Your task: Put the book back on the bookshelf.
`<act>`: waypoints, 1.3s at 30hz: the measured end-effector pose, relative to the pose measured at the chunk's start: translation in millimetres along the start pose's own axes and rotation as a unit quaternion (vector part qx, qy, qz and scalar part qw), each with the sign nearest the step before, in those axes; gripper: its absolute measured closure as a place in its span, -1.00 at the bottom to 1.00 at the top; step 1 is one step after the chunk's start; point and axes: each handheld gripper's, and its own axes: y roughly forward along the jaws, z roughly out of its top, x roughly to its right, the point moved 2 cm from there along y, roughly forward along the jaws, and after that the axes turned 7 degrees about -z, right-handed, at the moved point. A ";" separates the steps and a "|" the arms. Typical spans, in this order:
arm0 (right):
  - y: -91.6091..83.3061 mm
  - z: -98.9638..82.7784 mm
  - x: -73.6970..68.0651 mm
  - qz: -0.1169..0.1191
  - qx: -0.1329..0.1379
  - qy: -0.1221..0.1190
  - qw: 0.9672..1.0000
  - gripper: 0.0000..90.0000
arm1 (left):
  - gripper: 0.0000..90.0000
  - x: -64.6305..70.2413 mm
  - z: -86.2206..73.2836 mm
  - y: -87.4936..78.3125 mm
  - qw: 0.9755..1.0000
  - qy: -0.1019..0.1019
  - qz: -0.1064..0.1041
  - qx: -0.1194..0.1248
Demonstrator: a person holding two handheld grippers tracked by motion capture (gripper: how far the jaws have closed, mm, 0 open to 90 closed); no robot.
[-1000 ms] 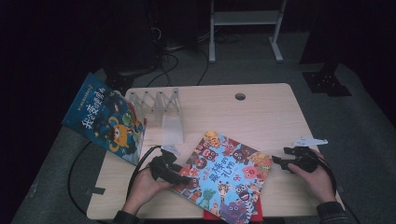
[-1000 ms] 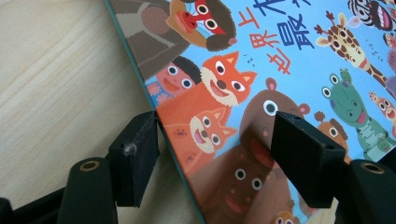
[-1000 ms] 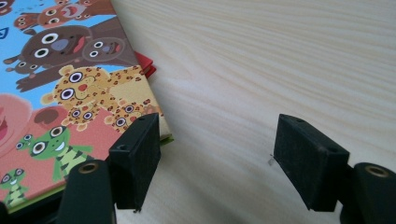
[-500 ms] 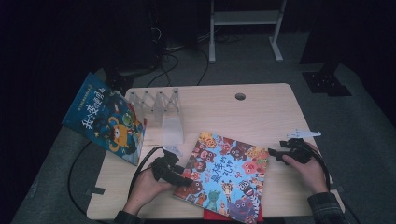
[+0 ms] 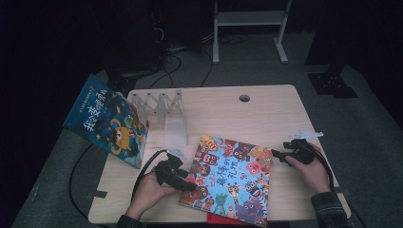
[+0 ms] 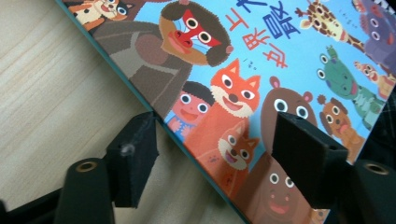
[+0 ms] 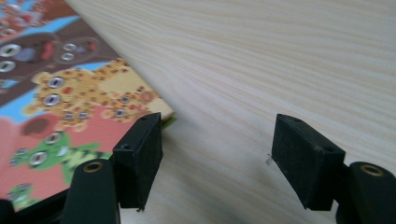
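A picture book [image 5: 228, 178] with a blue cover full of cartoon animals lies flat near the table's front edge. My left gripper [image 5: 190, 184] is at its left edge. In the left gripper view the book [image 6: 261, 56] runs its edge between the jaws of that gripper [image 6: 219, 140], one jaw beside the edge and one over the cover. These jaws have just been opening, and the pads do not press. My right gripper [image 5: 276, 156] stands open at the book's far right corner. The book's corner [image 7: 60, 107] lies by the left jaw of this gripper [image 7: 219, 140], with bare wood between the jaws.
A second picture book [image 5: 107, 121] leans over the table's left edge beside a clear rack [image 5: 164, 107]. Something red [image 5: 223, 219] pokes out under the flat book at the front. The light wood table [image 5: 228, 114] has a small hole [image 5: 244, 98] at the back.
The flat book has slid slightly to the left. My right gripper has moved left, up to the book's corner. The left hand has stayed where it was.
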 end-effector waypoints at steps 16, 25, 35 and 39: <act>3.2 8.8 -28.6 0.072 0.023 -0.002 0.997 -0.41 | -0.66 -5.8 -0.6 -2.7 0.999 -0.008 0.028 0.019; 9.3 9.0 -38.6 0.085 0.024 -0.007 0.996 -0.48 | -0.74 -5.6 -2.5 -3.3 0.999 -0.012 0.038 0.029; 9.2 9.3 -42.2 0.074 0.026 -0.004 0.997 -0.50 | -0.80 -7.1 -6.2 -6.0 0.998 -0.023 0.042 0.041; 8.9 9.3 -43.5 0.068 0.026 -0.003 0.997 -0.51 | -0.81 -5.8 -5.7 -4.6 0.998 -0.023 0.041 0.043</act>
